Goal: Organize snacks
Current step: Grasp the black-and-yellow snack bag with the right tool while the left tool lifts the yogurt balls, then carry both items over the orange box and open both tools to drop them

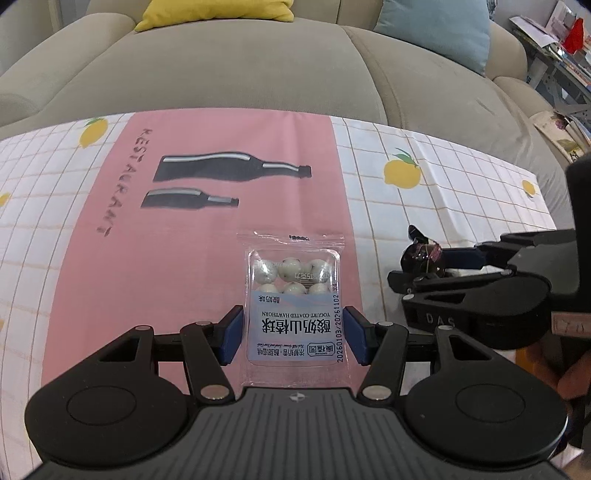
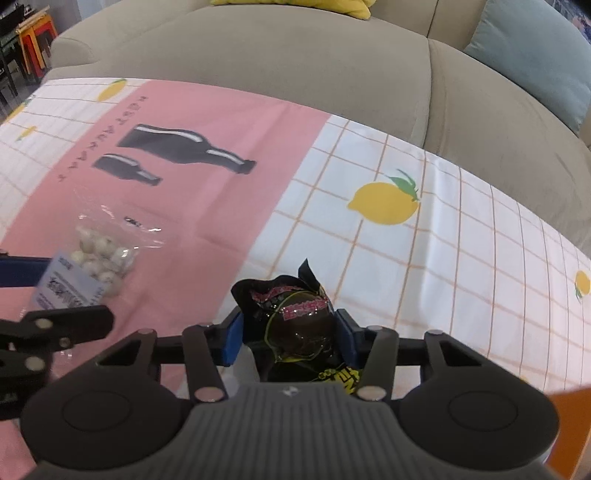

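snack bags: 2, one clear bag of white balls (image 1: 293,295) and one dark shiny bag (image 2: 301,325) | white balls seen in the clear bag: 6 | grippers: 2, left gripper (image 1: 293,334) and right gripper (image 2: 288,338) | cushions: 2, yellow cushion (image 1: 218,13) and blue cushion (image 1: 439,29) | tablecloth (image 1: 424,221): 1 | sofa (image 1: 258,66): 1

- I see a tablecloth (image 1: 388,155) in white with an orange grid, yellow lemons and a pink panel with black bottles.
- My yogurt-coated hawthorn packet (image 1: 293,295) is clear with white balls and a pale blue label.
- The black snack pouch (image 2: 301,325) carries pink and yellow lettering.
- The sofa (image 1: 236,66) is beige.
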A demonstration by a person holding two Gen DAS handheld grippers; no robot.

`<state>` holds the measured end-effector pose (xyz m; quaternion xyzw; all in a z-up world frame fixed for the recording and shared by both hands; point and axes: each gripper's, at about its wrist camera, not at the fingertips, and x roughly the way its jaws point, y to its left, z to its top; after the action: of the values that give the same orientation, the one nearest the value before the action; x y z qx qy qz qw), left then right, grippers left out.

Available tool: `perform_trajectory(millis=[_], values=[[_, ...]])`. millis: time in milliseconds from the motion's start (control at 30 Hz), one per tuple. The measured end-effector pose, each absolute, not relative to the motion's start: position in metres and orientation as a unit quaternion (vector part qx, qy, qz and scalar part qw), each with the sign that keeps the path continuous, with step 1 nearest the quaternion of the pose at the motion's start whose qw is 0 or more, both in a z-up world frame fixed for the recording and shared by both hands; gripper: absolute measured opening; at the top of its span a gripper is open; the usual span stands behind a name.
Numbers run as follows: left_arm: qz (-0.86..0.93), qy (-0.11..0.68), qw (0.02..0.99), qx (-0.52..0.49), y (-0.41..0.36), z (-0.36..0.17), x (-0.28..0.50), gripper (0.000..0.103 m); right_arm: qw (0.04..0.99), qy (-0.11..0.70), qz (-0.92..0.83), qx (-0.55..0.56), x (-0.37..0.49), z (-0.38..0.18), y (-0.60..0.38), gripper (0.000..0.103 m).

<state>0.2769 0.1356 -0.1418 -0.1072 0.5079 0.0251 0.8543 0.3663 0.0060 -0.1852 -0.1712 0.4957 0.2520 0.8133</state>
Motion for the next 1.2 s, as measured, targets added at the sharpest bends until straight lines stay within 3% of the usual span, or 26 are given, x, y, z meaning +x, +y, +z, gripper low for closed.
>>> perform_trajectory(millis=[700,1200], values=[[-0.018,0.477,0.874,-0.096,0.085,-0.077,0.144,0.065,0.865,0.444,0.232,-0.012,0.176,-0.104,-0.088,0.05],[-0.16,0.451,0.876,-0.058,-0.024,-0.016,0.148,0.065,0.892,0.412,0.174,0.066,0.135,-0.035,-0.224,0.05]])
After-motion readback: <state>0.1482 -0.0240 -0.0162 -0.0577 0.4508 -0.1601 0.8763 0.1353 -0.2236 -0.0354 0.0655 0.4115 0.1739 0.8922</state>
